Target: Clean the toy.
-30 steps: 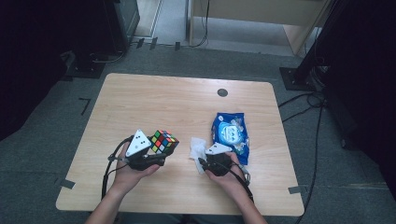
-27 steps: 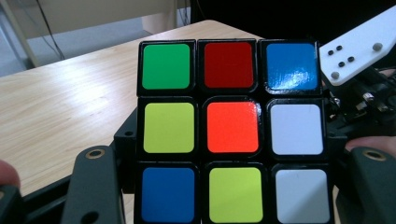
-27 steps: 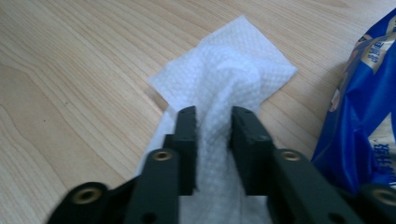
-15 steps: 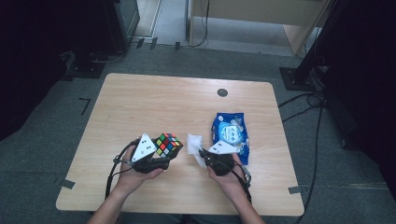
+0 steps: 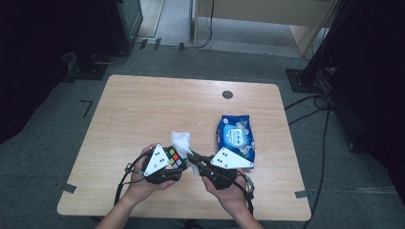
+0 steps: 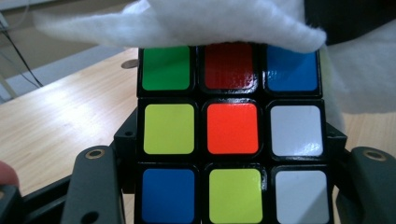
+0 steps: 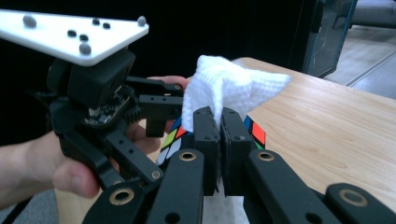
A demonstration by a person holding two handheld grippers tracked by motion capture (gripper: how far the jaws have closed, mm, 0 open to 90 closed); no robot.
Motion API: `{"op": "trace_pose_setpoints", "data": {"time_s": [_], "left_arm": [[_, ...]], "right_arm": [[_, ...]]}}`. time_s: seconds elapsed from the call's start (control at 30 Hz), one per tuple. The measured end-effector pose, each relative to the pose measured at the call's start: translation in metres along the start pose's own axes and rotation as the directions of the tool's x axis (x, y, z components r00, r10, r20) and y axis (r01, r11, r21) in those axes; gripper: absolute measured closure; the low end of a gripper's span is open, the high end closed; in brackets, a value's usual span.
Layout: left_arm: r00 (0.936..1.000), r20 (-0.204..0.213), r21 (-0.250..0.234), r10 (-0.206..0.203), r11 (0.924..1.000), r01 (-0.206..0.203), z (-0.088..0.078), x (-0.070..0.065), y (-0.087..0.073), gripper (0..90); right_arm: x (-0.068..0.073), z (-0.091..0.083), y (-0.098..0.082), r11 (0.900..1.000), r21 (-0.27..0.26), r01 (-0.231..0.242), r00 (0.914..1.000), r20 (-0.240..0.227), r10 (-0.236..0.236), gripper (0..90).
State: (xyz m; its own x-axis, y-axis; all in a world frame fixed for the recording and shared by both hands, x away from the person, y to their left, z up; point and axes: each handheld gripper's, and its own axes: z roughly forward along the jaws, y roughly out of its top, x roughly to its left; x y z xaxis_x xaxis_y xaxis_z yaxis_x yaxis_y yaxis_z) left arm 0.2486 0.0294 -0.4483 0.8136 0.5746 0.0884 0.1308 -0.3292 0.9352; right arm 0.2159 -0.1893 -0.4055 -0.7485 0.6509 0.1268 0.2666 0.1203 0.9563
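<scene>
Right gripper (image 7: 219, 140): jaws pressed together on a fold of white cloth (image 7: 229, 86), which bunches above the tips; the jaws have just been closing, with the cloth between them. Left gripper (image 6: 224, 186): jaws clamped on the two sides of a puzzle cube (image 6: 231, 130).

The right gripper view shows the pinch itself, and behind it the left gripper (image 7: 154, 112) with its grey plate, the fingers of the hand that carries it, and a sliver of the cube's (image 7: 254, 130) coloured squares just past the cloth.

The left gripper view gives the cube face square on: green, red, blue in the top row; yellow, orange, white in the middle; blue, yellow, white at the bottom. The cloth (image 6: 187, 21) drapes over the cube's top edge, touching it.

The high view sets both grippers (image 5: 179, 164) (image 5: 191, 156) side by side near the table's (image 5: 157, 105) front edge, the cube (image 5: 174, 157) and cloth (image 5: 184, 143) between them, and adds a blue packet (image 5: 235, 138) lying flat just beyond the right hand (image 5: 224, 183).
</scene>
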Motion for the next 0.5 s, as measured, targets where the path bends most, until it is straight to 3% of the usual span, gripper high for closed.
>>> {"op": "trace_pose_setpoints", "data": {"time_s": [0.13, 0.2, 0.3, 0.4, 0.5], "left_arm": [[0.9999, 0.011, -0.026, 0.009, 0.9996, -0.009, -0.002, 0.0, 0.0, 34.0], [0.9995, 0.024, -0.037, 0.018, 0.9991, -0.018, -0.003, -0.001, 0.0, 34.0], [0.9968, 0.037, -0.058, 0.071, 0.996, -0.069, -0.006, -0.007, 0.001, 34.0], [0.9945, 0.031, -0.073, 0.1, 0.9926, -0.098, -0.009, -0.011, 0.002, 34.0], [0.9946, 0.026, -0.079, 0.101, 0.992, -0.099, -0.01, -0.01, 0.003, 34.0]], "right_arm": [[-0.002, -0.001, 0.0, 0.999, -0.023, -0.039, 0.9989, -0.027, 0.038, 88.1], [-0.001, -0.001, 0.0, 0.999, -0.035, -0.03, 0.9995, -0.014, 0.029, 87.8], [-0.002, -0.001, 0.002, 0.997, -0.049, -0.051, 0.9986, -0.014, 0.05, 87.8], [-0.003, 0.001, 0.001, 0.998, -0.045, -0.033, 0.9994, -0.01, 0.033, 87.7], [-0.003, 0.002, 0.0, 0.999, -0.045, -0.007, 0.9998, 0.018, 0.008, 87.5]]}}
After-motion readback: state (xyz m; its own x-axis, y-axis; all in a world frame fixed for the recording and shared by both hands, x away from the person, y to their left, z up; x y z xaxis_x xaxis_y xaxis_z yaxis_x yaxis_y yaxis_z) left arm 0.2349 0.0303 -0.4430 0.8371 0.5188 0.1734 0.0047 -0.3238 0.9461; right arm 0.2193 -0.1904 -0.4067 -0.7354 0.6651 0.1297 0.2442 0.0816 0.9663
